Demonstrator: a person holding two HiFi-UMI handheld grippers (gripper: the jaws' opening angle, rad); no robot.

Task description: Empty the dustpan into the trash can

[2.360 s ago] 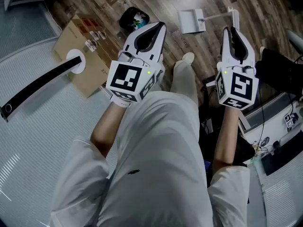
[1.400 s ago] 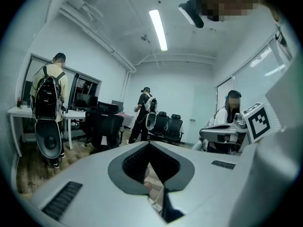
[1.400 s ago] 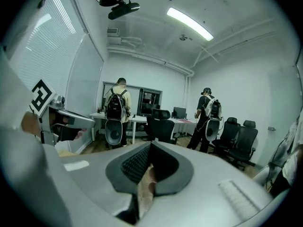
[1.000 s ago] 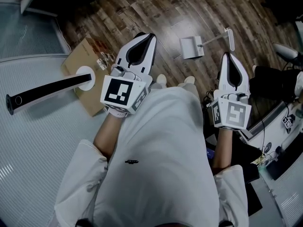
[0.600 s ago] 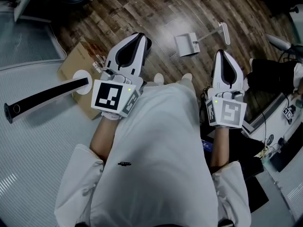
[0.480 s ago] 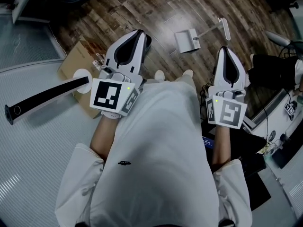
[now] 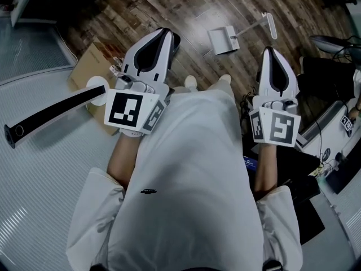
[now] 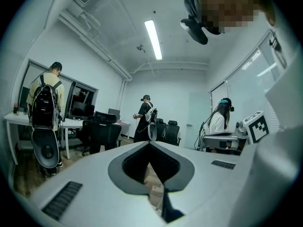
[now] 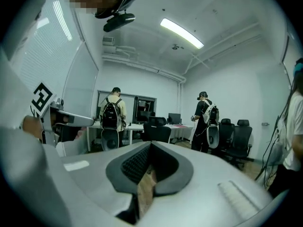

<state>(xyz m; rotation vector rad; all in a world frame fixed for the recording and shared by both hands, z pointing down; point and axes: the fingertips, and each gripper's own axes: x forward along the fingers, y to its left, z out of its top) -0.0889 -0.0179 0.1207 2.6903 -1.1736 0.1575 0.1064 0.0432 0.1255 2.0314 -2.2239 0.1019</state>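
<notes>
Both forearms reach forward side by side. The left hand-held gripper [image 7: 162,35] has its jaws closed and empty. The right hand-held gripper [image 7: 273,54] is likewise closed on nothing, held nearly level.

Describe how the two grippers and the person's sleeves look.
The left gripper and right gripper are smooth white shells tapering to a point, each with a dark teardrop-shaped hollow. Behind each sits a cube bearing black-and-white square markers. The person wears a white top with short sleeves.

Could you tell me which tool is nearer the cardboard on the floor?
Left. The left tool is just right of the cardboard in the head view; the right tool is farther right.
</notes>
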